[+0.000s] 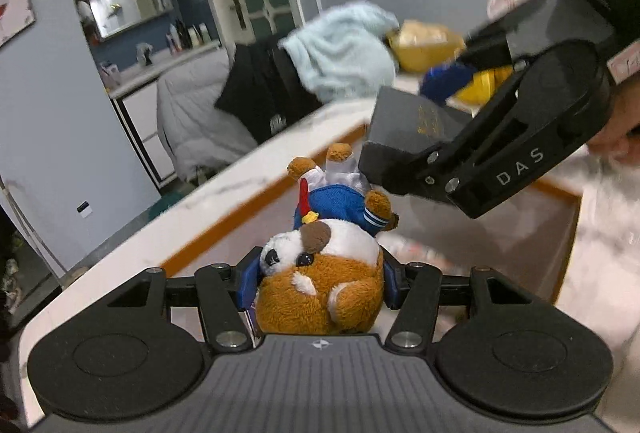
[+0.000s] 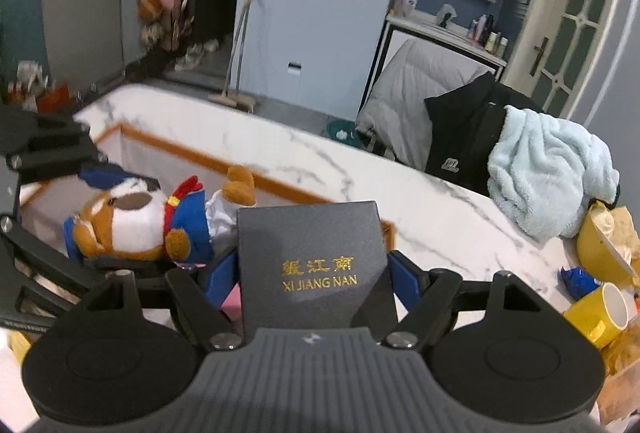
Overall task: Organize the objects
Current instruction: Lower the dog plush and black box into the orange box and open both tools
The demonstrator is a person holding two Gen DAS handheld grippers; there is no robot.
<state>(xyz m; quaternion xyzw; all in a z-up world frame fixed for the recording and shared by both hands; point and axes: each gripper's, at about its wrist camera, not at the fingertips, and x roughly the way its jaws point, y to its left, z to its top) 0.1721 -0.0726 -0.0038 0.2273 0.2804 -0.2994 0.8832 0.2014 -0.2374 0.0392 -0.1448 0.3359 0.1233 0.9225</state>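
My left gripper [image 1: 320, 281] is shut on a brown and white plush dog [image 1: 320, 273] in a blue sailor suit, held by the head above a white storage box with an orange rim [image 1: 224, 221]. The dog also shows in the right wrist view [image 2: 140, 221]. My right gripper [image 2: 316, 273] is shut on a dark grey box [image 2: 312, 265] with gold lettering "XI JIANG NAN". The grey box [image 1: 408, 137] and the right gripper [image 1: 404, 169] hang just right of the dog's feet.
A white marble table [image 2: 320, 161] holds the storage box [image 2: 256, 173]. A light blue towel [image 2: 548, 177], a black jacket [image 2: 464, 137], a yellow bowl [image 2: 600, 249] and a yellow mug [image 2: 600, 313] lie at the table's right end.
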